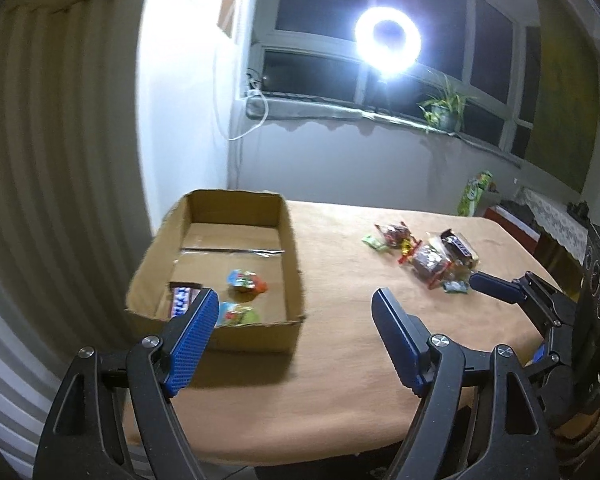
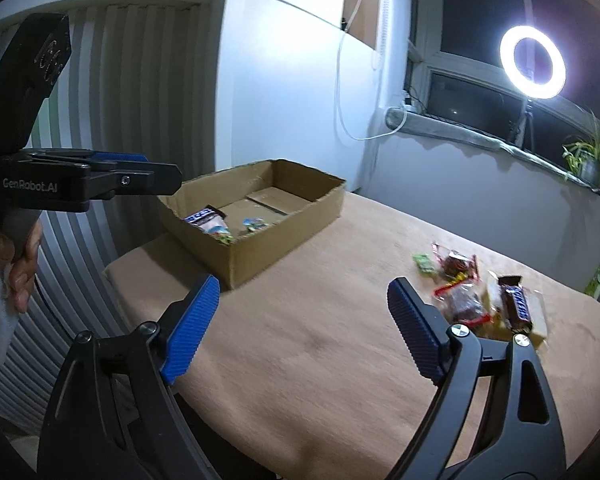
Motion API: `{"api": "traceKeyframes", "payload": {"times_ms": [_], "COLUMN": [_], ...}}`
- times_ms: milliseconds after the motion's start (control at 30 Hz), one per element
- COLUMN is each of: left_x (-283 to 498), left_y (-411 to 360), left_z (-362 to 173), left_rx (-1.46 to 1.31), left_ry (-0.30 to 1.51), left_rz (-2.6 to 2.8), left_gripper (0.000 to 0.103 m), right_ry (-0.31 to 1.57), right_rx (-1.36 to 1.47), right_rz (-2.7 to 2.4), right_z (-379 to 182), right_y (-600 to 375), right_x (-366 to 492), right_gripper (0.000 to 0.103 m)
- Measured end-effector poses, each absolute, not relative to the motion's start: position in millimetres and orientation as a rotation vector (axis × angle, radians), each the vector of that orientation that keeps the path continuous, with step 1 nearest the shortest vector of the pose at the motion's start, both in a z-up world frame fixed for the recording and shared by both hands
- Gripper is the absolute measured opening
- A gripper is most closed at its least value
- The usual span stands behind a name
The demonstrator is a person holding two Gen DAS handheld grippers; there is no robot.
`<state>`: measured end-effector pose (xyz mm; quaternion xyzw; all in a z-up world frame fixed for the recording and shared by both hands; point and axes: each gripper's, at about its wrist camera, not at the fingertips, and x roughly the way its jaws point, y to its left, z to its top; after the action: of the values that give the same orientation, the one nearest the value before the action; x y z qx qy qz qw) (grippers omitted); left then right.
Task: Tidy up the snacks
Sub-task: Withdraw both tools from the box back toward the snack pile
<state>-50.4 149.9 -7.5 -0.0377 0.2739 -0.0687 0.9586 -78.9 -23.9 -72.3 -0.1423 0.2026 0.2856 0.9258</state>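
Observation:
An open cardboard box (image 1: 252,336) stands at the table's left side. Inside it lie a Snickers bar (image 1: 182,300) and two colourful packets (image 1: 246,282). A loose pile of wrapped snacks (image 1: 432,256) sits on the tan cloth to the right, with another Snickers bar (image 2: 518,306) in it. My left gripper (image 1: 296,296) is open and empty, hovering by the box's near right corner. My right gripper (image 2: 304,284) is also open and empty, between the box (image 2: 284,228) and the pile (image 2: 464,304). One of its fingers (image 1: 496,286) reaches next to the pile's near edge.
The tan-covered table (image 1: 340,380) ends close in front of me. A ribbed wall runs along the left. A bright ring light (image 1: 388,36) and a potted plant (image 1: 444,108) stand at the window. A green package (image 1: 474,196) lies past the table's far edge. A hand (image 2: 24,264) holds the left gripper.

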Motion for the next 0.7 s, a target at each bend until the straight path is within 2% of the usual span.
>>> {"api": "traceKeyframes", "payload": {"times_ms": [700], "left_x": [-13.2], "left_y": [31.1], "left_z": [-10.9], "left_rx": [0.101], "left_ry": [0.656], "left_rz": [-0.271], "left_gripper": [0.079], "right_ry": [0.475], "right_rx": [-0.113], "right_rz": [0.475], "right_z": [-91.6], "right_y": [-130.9], "right_x": [-46.1], "right_gripper": [0.09]}}
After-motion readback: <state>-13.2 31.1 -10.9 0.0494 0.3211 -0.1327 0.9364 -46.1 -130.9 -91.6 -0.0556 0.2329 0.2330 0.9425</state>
